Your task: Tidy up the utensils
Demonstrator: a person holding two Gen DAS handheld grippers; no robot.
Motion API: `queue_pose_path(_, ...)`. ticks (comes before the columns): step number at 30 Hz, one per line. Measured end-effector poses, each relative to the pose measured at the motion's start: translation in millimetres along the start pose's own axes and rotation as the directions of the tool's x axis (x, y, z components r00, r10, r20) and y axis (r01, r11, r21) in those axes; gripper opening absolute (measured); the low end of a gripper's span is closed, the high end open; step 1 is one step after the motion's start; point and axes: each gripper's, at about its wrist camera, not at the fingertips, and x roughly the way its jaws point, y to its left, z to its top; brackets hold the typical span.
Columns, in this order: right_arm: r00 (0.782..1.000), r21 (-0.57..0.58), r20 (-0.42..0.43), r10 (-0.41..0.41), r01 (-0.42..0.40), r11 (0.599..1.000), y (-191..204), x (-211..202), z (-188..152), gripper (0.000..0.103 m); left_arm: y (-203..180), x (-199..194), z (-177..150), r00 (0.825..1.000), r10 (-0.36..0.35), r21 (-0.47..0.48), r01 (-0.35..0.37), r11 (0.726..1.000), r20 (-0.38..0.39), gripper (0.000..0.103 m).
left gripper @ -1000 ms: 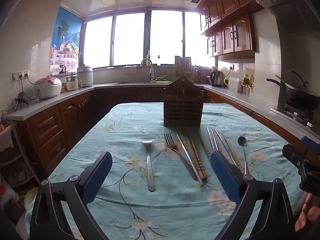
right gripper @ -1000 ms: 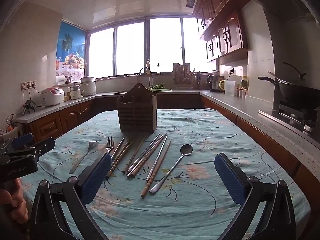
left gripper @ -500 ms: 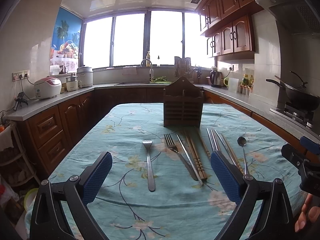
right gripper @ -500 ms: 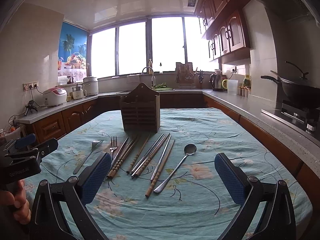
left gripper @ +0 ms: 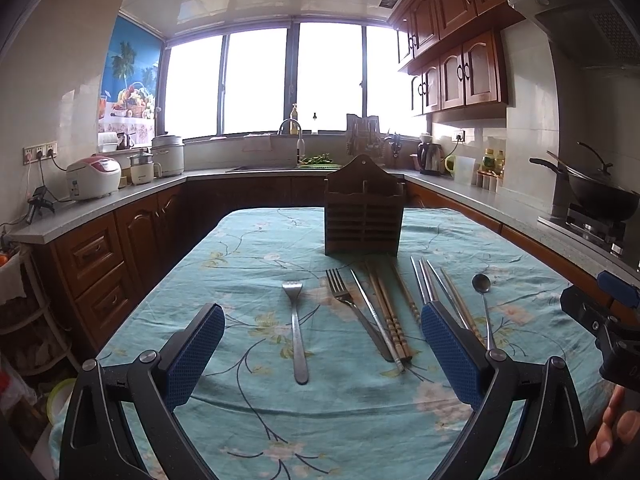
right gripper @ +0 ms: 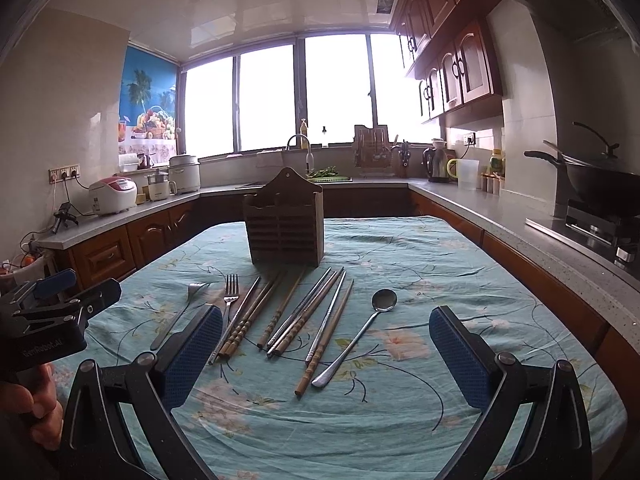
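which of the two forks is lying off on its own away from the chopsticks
The left fork: it lies alone on the tablecloth, while the other fork lies right beside the chopsticks.

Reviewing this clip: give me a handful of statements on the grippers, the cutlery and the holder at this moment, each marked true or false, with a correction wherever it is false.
1. The left gripper is open and holds nothing. True.
2. The spoon already stands in the wooden holder. False: it lies flat on the tablecloth, off to the right of the chopsticks.
3. Two forks lie on the table: one fork alone on the left, the other fork next to the chopsticks. True.
4. The right gripper is shut on a chopstick. False: its jaws are wide apart and empty.
5. The wooden holder lies tipped on its side. False: it stands upright beyond the cutlery.
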Motion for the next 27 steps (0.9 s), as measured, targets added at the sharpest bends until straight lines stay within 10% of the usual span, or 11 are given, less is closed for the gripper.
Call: queue_pose_path(27,1.0,0.004,0.004,0.01,-0.01,1.0,1.7,-0.1,3.2,0.103,-2.9,1.7,1.3,1.0,-0.003,-0.005,0.003,1.0,-0.002,0.099)
